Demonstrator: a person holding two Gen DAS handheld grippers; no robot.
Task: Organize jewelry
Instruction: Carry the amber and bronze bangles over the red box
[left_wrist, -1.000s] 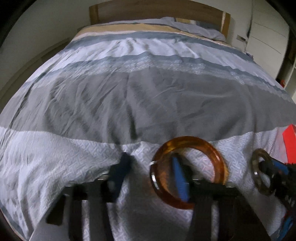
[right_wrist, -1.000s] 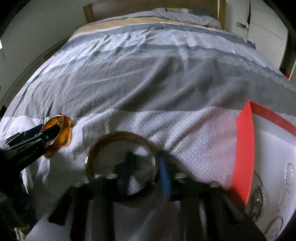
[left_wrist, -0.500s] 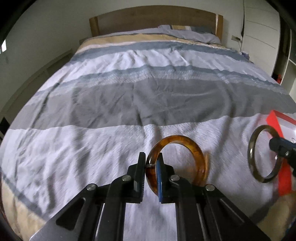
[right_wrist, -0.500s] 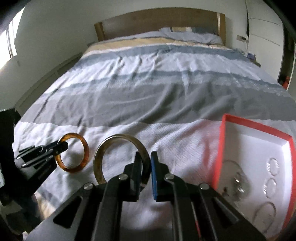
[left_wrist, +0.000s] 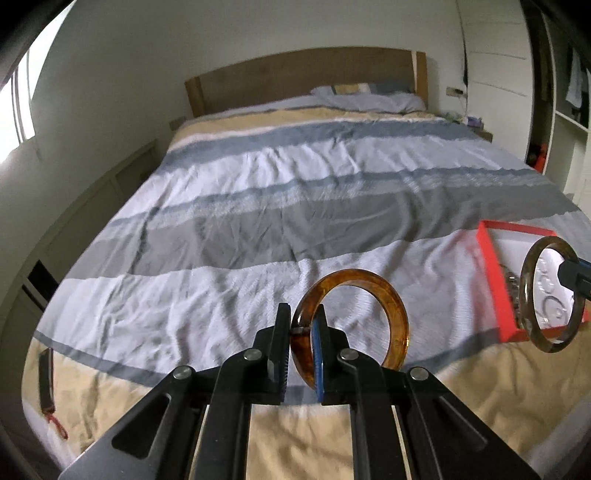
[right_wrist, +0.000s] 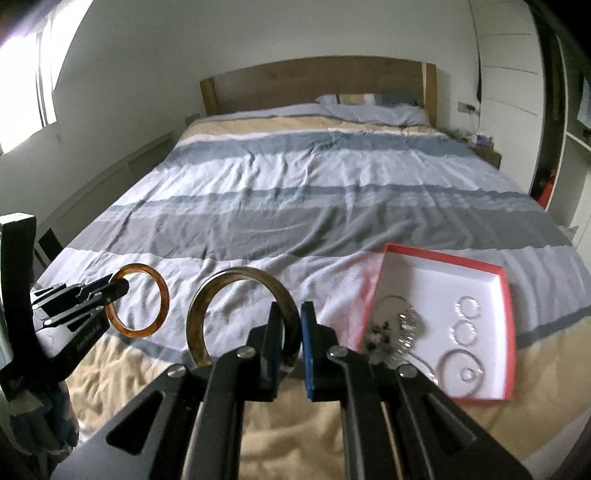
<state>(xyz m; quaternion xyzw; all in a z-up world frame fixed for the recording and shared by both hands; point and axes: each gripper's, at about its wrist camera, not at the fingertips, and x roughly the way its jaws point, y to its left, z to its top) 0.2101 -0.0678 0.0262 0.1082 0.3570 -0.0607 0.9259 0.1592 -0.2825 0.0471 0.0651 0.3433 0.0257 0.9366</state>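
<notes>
Amber bangle (left_wrist: 388, 317) clamped in the left gripper (left_wrist: 301, 347) and olive-brown bangle (right_wrist: 236, 291) clamped in the right gripper (right_wrist: 291, 332) both hang above the bed (right_wrist: 314, 206), not yet in the red box (right_wrist: 508, 314), where smaller pieces already lie

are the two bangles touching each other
Apart. The right wrist view shows bedspread between the amber bangle and the olive bangle.
</notes>
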